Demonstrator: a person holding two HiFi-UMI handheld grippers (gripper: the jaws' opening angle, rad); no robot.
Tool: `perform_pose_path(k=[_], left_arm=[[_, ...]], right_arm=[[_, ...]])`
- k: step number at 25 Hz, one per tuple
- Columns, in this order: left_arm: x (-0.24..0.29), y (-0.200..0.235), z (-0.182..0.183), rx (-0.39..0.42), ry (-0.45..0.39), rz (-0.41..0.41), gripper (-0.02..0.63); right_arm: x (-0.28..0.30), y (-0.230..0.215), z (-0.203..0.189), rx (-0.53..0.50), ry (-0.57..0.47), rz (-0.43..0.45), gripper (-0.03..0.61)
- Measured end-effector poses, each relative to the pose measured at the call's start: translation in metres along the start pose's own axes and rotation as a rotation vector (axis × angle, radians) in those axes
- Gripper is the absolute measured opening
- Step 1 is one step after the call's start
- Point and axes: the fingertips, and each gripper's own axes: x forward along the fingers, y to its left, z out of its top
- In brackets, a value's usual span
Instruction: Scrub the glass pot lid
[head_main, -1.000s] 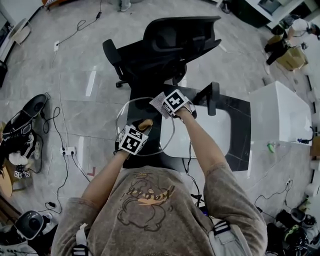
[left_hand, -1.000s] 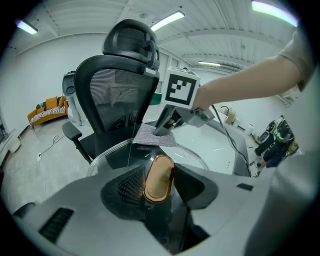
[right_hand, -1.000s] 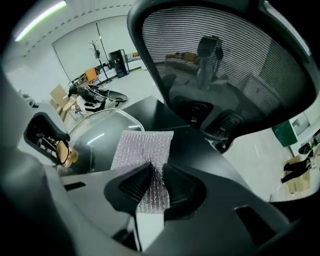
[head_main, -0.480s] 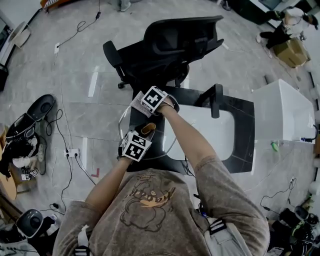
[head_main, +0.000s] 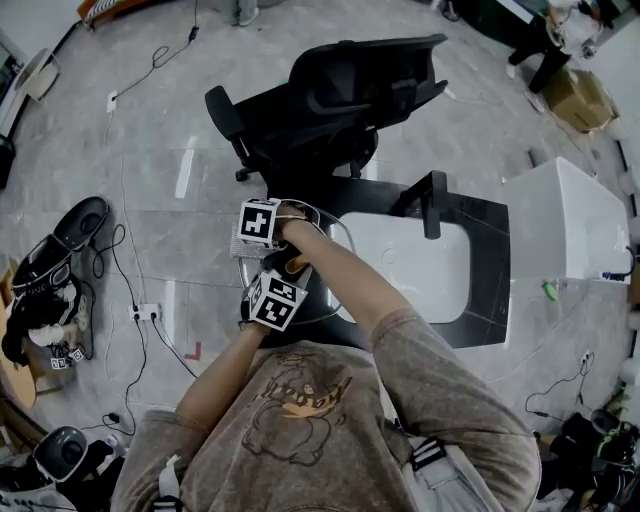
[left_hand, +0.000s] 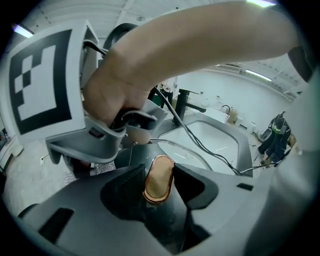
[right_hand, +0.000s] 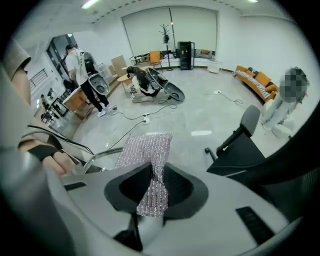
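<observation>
Left hand-held gripper (head_main: 284, 276) clenches the wooden knob (left_hand: 159, 180) of the glass pot lid (head_main: 322, 298); right hand-held gripper (right_hand: 154, 187) pinches a silvery scrubbing cloth (right_hand: 145, 150) at its left rim.

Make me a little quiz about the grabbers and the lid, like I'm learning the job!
1. Pick one: what does the right gripper hold?
A) a spoon
B) a silvery cloth
C) a bottle
2. True or false: the left gripper is shut on the knob of the lid.
3. Fill in: the sink basin is ____ in colour.

Key: 1 B. 2 true. 3 white.
</observation>
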Motion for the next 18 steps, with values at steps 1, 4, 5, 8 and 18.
perform_pose_path(k=[1, 4, 5, 8, 18], left_arm=[[0.0, 0.001, 0.0, 0.002, -0.004, 0.002, 0.192], [0.001, 0.002, -0.001, -0.009, -0.019, 0.011, 0.193], [0.001, 0.002, -0.001, -0.01, -0.025, 0.016, 0.193], [0.001, 0.001, 0.0, 0.007, -0.034, 0.026, 0.193], [0.003, 0.001, 0.003, 0.013, -0.05, 0.02, 0.193]], right_arm=[[0.003, 0.009, 0.006, -0.015, -0.006, 0.032, 0.098], [0.006, 0.03, 0.015, -0.049, 0.003, 0.11, 0.098], [0.007, 0.034, 0.015, -0.06, 0.015, 0.126, 0.098], [0.01, 0.047, 0.013, -0.074, 0.061, 0.208, 0.098], [0.01, 0.068, 0.007, -0.06, 0.082, 0.333, 0.1]])
